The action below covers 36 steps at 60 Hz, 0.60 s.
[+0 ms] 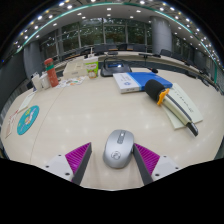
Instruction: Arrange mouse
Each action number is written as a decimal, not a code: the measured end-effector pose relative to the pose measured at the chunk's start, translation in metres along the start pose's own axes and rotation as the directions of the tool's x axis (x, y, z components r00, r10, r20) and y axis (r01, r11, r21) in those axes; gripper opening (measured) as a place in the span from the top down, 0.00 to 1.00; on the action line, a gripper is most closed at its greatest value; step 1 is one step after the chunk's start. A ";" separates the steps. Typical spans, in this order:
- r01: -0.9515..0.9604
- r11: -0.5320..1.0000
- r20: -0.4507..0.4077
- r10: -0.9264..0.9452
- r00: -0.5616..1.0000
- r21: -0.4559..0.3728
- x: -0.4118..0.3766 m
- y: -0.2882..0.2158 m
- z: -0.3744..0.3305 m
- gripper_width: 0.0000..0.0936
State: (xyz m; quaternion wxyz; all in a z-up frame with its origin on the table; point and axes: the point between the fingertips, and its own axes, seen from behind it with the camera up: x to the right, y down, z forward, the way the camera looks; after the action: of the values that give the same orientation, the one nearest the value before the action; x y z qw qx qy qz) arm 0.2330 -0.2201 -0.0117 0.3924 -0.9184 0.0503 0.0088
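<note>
Hand-held gripper [117, 160] released; pads [78, 154] spread apart. Mouse [118, 148] rests on surface [70, 115] between fingers, gap either side. Beyond: book [128, 81], papers [182, 103], black-orange object [158, 92], possibly a tool. Bottles [48, 72] further back.

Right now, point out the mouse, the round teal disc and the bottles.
mouse [118, 149], gripper view, top shell, between the open hand-held gripper fingers
round teal disc [27, 119], gripper view, its face
bottles [49, 73], gripper view, red bottle's body
</note>
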 end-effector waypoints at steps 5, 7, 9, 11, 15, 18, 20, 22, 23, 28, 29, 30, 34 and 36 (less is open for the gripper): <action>0.008 1.000 0.005 -0.008 1.000 0.010 -0.002 -0.007 0.008 0.14; 0.017 1.000 0.002 -0.017 1.000 0.017 0.000 -0.009 0.011 0.18; 0.028 0.999 -0.007 -0.028 1.000 0.022 0.001 -0.010 0.013 0.22; 0.043 0.999 -0.018 -0.043 0.999 0.028 0.003 -0.012 0.015 0.29; 0.069 0.997 -0.051 -0.067 0.996 0.040 0.013 -0.013 0.018 0.46; 0.070 0.996 -0.051 -0.068 0.996 0.048 0.012 -0.015 0.019 0.47; 0.072 0.996 -0.049 -0.070 0.996 0.050 0.012 -0.015 0.019 0.48; 0.074 0.996 -0.048 -0.072 0.996 0.049 0.012 -0.015 0.019 0.50; 0.076 0.996 -0.048 -0.073 0.996 0.052 0.012 -0.015 0.019 0.51; 0.072 0.996 -0.052 -0.070 0.996 0.047 0.012 -0.015 0.019 0.57; 0.074 0.996 -0.053 -0.072 0.996 0.046 0.013 -0.015 0.019 0.57; 0.078 0.996 -0.055 -0.076 0.996 0.045 0.013 -0.014 0.019 0.58; 0.077 0.996 -0.061 -0.075 0.995 0.040 0.014 -0.013 0.018 0.60; 0.072 0.997 -0.067 -0.070 0.995 0.038 0.015 -0.014 0.018 0.61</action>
State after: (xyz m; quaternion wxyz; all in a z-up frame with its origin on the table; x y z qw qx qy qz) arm 0.2495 -0.1991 -0.0151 0.4091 -0.9113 0.0306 -0.0361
